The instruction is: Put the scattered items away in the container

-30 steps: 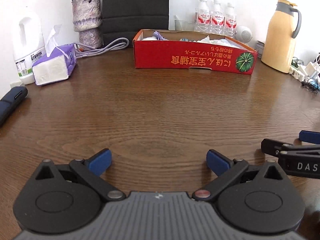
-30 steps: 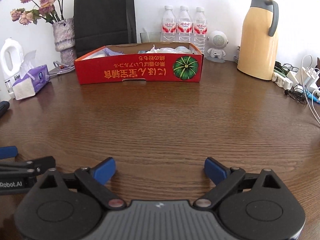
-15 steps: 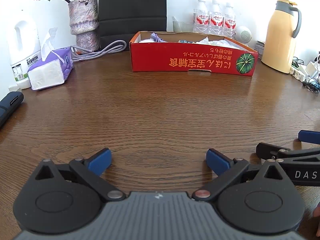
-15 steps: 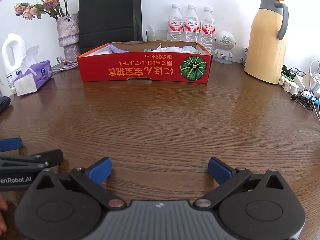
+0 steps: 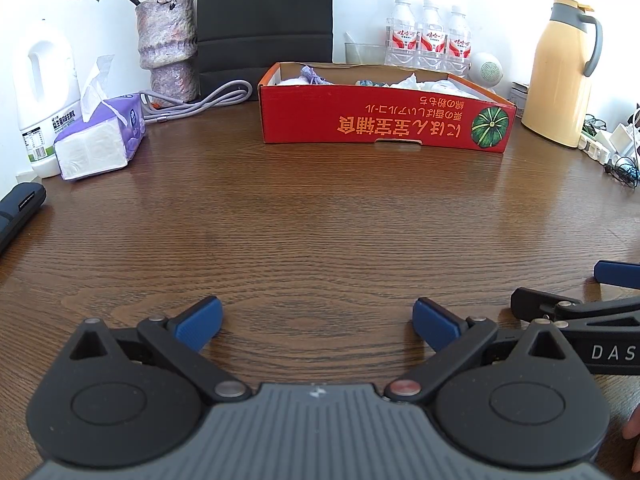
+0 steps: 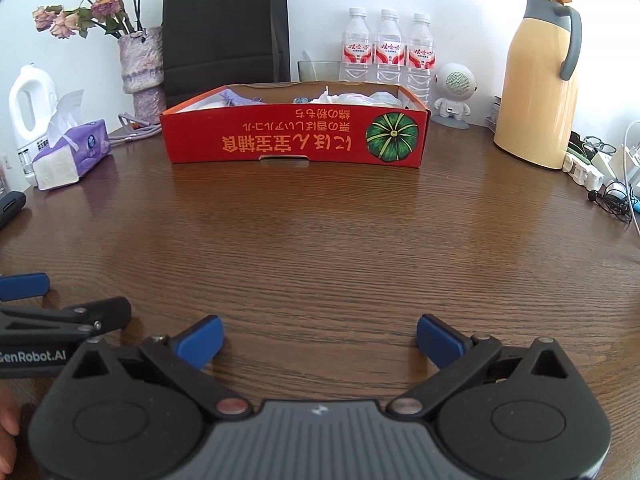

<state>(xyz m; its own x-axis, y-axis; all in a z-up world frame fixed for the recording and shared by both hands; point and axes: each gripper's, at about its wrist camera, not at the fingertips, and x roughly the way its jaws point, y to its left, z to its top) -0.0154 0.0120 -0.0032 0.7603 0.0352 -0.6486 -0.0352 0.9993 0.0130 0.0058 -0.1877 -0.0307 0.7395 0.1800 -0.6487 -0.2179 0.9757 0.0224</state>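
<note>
A shallow red cardboard box with a pumpkin picture stands at the far middle of the brown wooden table. White crumpled tissues and a purple item lie inside it. My left gripper is open and empty, low over the near table, far from the box. My right gripper is open and empty beside it. Each gripper shows at the edge of the other's view, the right one and the left one.
A purple tissue pack, a white jug, a vase of flowers, a black bag and a grey cable stand at back left. Water bottles, a small robot speaker, a yellow thermos and cables are at back right.
Both grippers have drawn back slightly and tilted up, so the box and back objects sit a little lower and nearer centre. Both stay open and empty.
</note>
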